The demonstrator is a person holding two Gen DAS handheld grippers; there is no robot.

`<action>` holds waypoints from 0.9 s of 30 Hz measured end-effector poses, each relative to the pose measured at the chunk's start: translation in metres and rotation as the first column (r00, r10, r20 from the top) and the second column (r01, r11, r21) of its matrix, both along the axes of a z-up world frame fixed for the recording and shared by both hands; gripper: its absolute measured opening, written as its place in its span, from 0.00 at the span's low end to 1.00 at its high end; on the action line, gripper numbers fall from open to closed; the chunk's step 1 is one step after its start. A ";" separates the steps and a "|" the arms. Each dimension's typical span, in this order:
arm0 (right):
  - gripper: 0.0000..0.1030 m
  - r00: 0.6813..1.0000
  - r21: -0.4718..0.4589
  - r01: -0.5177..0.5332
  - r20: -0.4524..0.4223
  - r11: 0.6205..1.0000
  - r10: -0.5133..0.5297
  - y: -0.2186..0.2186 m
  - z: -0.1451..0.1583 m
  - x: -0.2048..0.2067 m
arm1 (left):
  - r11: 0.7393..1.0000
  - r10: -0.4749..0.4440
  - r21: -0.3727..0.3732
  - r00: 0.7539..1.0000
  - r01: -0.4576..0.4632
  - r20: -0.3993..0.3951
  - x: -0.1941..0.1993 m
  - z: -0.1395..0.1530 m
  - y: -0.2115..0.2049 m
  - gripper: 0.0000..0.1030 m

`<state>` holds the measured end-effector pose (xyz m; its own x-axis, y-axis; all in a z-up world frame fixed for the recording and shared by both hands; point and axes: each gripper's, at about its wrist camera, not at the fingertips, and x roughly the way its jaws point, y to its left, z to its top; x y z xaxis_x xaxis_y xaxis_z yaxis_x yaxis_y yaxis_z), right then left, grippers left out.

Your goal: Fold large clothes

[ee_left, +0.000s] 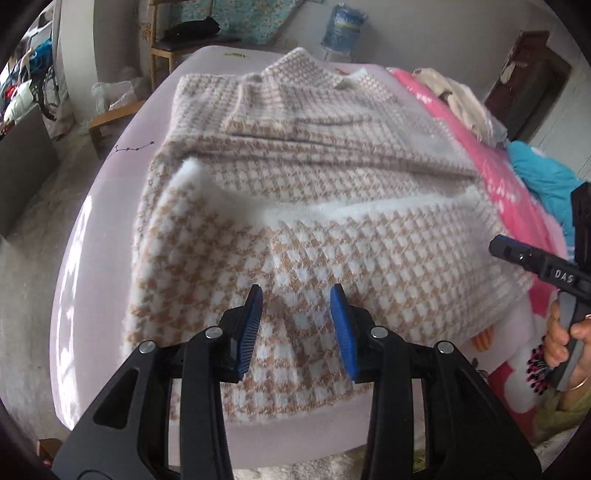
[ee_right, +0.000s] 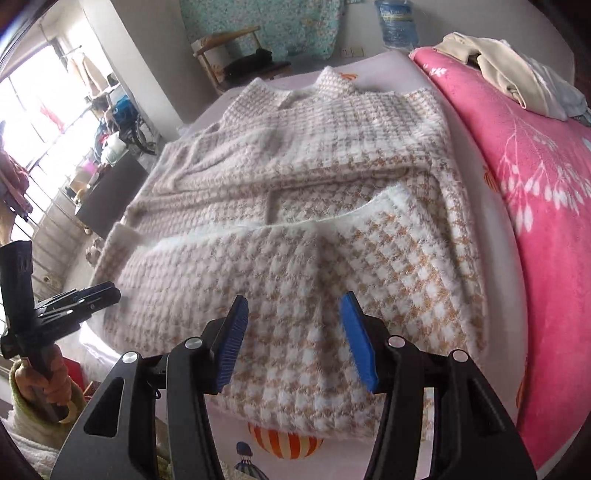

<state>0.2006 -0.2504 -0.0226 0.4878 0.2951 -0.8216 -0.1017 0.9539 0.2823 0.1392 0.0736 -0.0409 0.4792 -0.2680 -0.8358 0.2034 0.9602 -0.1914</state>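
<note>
A fuzzy tan-and-white houndstooth sweater (ee_left: 303, 177) lies flat on the pale pink bed sheet (ee_left: 107, 221), collar at the far end, its near hem folded up over the body. My left gripper (ee_left: 297, 295) is open and empty just above the folded near edge. My right gripper (ee_right: 293, 302) is open and empty above the same folded part of the sweater (ee_right: 303, 229). The right gripper also shows in the left wrist view (ee_left: 517, 254), and the left gripper in the right wrist view (ee_right: 85, 299).
A pink blanket (ee_right: 546, 206) with white leaf print lies along the right side, with beige clothes (ee_right: 495, 70) piled on it and a teal item (ee_left: 543, 181). A wooden chair (ee_right: 236, 55) and a water bottle (ee_left: 341, 29) stand beyond the bed.
</note>
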 end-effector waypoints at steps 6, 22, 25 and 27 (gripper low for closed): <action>0.18 0.999 0.014 -0.022 -0.046 1.000 0.022 0.000 -0.022 0.003 | 0.999 0.027 0.019 1.000 -0.027 0.012 0.006 -0.010 0.004 0.19; 0.08 0.998 -0.043 -0.046 -0.043 0.998 0.045 0.007 -0.020 0.001 | 0.999 -0.029 -0.016 0.999 0.030 0.041 0.015 -0.010 0.000 0.07; 0.30 0.998 0.008 -0.040 -0.041 0.999 0.040 -0.005 -0.011 0.005 | 0.998 -0.017 -0.058 0.998 0.020 0.056 0.013 -0.002 0.013 0.10; 0.44 1.000 0.025 -0.018 -0.018 1.000 0.019 -0.018 -0.002 0.006 | 0.999 0.006 -0.044 0.996 -0.002 0.089 0.011 0.005 0.022 0.17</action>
<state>0.2070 -0.2681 -0.0249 0.4670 0.3243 -0.8226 -0.1136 0.9446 0.3079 0.1503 0.0956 -0.0355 0.5526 -0.3017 -0.7769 0.2176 0.9521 -0.2149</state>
